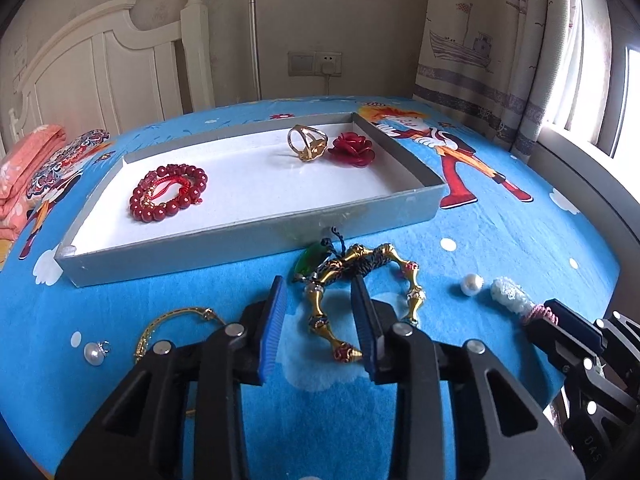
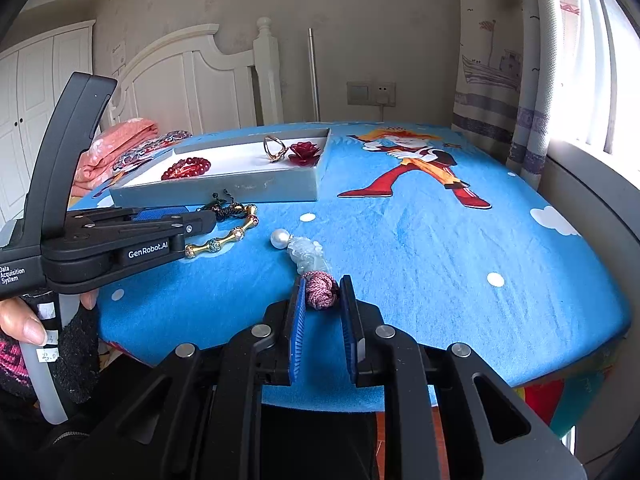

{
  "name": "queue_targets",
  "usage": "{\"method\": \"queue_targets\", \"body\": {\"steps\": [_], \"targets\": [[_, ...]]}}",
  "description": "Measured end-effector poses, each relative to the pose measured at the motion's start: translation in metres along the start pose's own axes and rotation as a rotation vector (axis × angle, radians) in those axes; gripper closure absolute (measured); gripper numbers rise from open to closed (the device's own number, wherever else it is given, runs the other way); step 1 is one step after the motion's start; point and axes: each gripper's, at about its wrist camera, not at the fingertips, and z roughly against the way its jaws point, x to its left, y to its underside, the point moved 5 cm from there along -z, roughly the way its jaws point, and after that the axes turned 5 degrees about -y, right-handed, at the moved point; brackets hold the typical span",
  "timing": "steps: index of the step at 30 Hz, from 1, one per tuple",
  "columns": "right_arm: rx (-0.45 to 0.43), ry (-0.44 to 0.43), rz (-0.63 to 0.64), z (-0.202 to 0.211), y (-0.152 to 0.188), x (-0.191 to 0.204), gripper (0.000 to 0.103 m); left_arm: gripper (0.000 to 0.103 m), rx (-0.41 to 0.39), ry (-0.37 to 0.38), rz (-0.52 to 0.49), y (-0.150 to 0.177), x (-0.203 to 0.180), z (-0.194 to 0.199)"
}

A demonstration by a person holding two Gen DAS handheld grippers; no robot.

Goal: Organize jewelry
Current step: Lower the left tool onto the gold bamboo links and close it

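I count one grey tray (image 1: 256,236) on blue cloth. Inside it: one red bead bracelet (image 1: 168,192), one gold ring (image 1: 307,143), one red rose ornament (image 1: 352,150).

Outside tray: two loose pearls (image 1: 471,284) (image 1: 95,353), one gold-link bracelet (image 1: 360,280), one green pendant (image 1: 312,262), one thin gold chain (image 1: 176,320), one pale carved charm (image 2: 306,258) on pink cord.

I see two grippers (image 1: 320,312) (image 2: 323,308).

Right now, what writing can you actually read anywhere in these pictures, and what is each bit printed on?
"GenRobot.AI": side of the left gripper, right wrist view.
"Data Acquisition System" (first letter cut off): the grip body of that tool.
"DAS": right gripper body, low right in the left wrist view, faint.
Handwritten tags on the translucent handle: unreadable.
Wall notice: too blurred.
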Motion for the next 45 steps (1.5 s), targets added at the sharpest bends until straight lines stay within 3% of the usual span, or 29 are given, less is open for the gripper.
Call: {"method": "queue_targets", "body": {"steps": [2, 7, 12, 19, 20, 25, 31, 35, 41, 45], "targets": [[-0.001, 0.000, 0.000, 0.000, 0.000, 0.000, 0.085, 0.073, -0.003, -0.005, -0.003, 0.002, 0.000, 0.002], [0.000, -0.008, -0.024, 0.000, 0.000, -0.002, 0.085, 0.093, -0.009, -0.022, -0.009, 0.005, 0.000, 0.005], [0.003, -0.004, -0.023, -0.001, -0.001, -0.002, 0.085, 0.094, -0.026, 0.015, -0.002, 0.006, 0.002, 0.012], [0.004, 0.012, 0.006, -0.006, -0.002, 0.005, 0.084, 0.095, -0.124, -0.009, 0.090, -0.015, 0.035, 0.048], [0.005, 0.008, 0.013, -0.007, -0.003, 0.007, 0.084, 0.103, -0.143, -0.012, 0.103, -0.018, 0.040, 0.056], [0.007, 0.001, 0.066, -0.011, -0.003, 0.027, 0.084, 0.103, -0.232, -0.037, 0.128, -0.028, 0.058, 0.089], [0.023, 0.000, 0.050, -0.014, -0.006, 0.029, 0.084, 0.103, -0.124, 0.000, 0.141, 0.000, 0.063, 0.070], [0.022, 0.007, 0.056, -0.015, -0.006, 0.031, 0.084, 0.090, -0.064, 0.000, 0.116, 0.021, 0.061, 0.057], [0.021, 0.006, 0.056, -0.016, -0.006, 0.031, 0.083, 0.070, -0.043, -0.002, 0.146, 0.027, 0.069, 0.047], [0.021, 0.005, 0.056, -0.016, -0.006, 0.032, 0.083, 0.069, -0.028, -0.006, 0.128, 0.028, 0.066, 0.039]]}}
